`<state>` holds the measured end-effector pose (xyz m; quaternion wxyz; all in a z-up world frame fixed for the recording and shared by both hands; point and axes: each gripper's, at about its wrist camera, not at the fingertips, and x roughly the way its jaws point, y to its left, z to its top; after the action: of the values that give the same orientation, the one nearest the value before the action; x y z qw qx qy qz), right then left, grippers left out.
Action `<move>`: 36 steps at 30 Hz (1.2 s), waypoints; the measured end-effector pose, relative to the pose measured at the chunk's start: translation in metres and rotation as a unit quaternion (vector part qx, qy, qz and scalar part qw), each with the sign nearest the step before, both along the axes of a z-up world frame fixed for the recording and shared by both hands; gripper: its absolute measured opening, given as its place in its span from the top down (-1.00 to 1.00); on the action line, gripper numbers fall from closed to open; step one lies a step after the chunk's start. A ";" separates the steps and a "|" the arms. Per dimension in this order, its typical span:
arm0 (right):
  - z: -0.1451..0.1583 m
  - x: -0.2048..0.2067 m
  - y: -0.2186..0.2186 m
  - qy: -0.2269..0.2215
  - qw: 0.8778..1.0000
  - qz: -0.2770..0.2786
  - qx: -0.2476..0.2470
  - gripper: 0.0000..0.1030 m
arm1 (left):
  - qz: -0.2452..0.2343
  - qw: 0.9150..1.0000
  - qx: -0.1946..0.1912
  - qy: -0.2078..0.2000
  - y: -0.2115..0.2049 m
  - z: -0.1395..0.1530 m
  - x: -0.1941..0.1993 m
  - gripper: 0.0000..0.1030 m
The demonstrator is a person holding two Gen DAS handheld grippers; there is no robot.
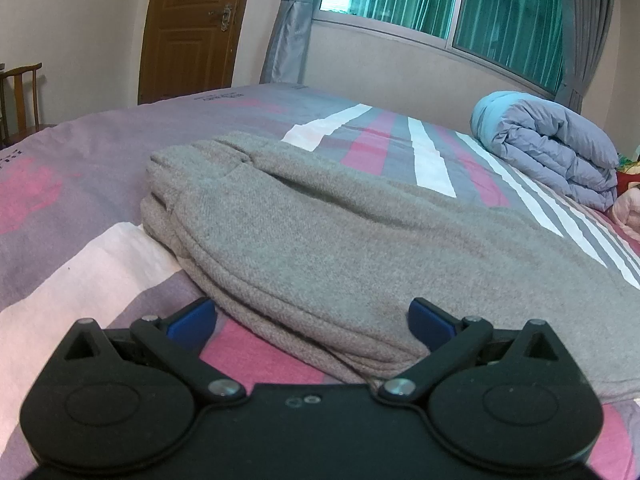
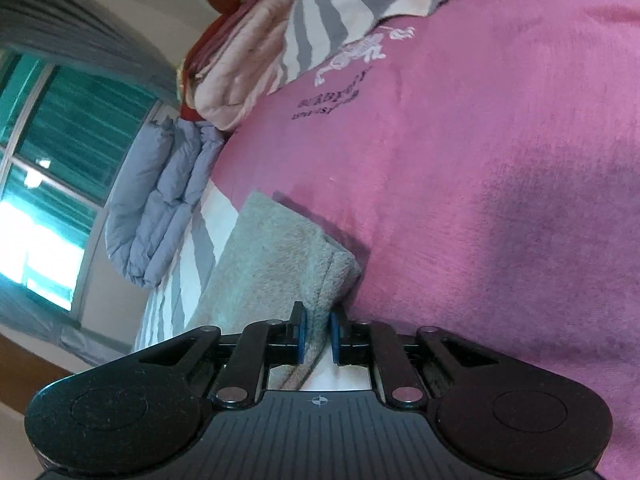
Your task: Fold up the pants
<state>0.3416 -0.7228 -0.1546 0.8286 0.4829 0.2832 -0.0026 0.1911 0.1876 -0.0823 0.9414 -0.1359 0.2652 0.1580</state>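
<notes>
Pants point(image 1: 320, 232) folded on bed point(image 1: 80, 152); left gripper point(image 1: 312, 320) spread wide; right gripper point(image 2: 317, 334) pinches corner.

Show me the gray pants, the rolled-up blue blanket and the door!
gray pants point(image 1: 320, 240), left wrist view, top of folded stack.
rolled-up blue blanket point(image 1: 552, 148), left wrist view, its puffy side.
door point(image 1: 192, 20), left wrist view, wooden panel.

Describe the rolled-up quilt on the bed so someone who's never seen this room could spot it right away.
Start at the big window with green blinds; below it, the bed with its striped pink and grey sheet runs to the wall. On the bed's far side sits the quilt, a puffy lavender-blue roll. Unlike the flat grey pants nearby, it is bulky and shiny.
</notes>
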 end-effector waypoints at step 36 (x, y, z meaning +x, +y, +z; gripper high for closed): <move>0.097 0.004 0.094 -0.106 0.983 0.050 -0.140 0.85 | 0.054 0.997 -0.016 -0.054 0.018 0.010 -0.031 -0.89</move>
<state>0.3452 -0.6284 -0.0573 0.9125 0.3445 0.2148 0.0502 0.1602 0.2057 -0.0718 0.9422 -0.1730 0.2085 0.1971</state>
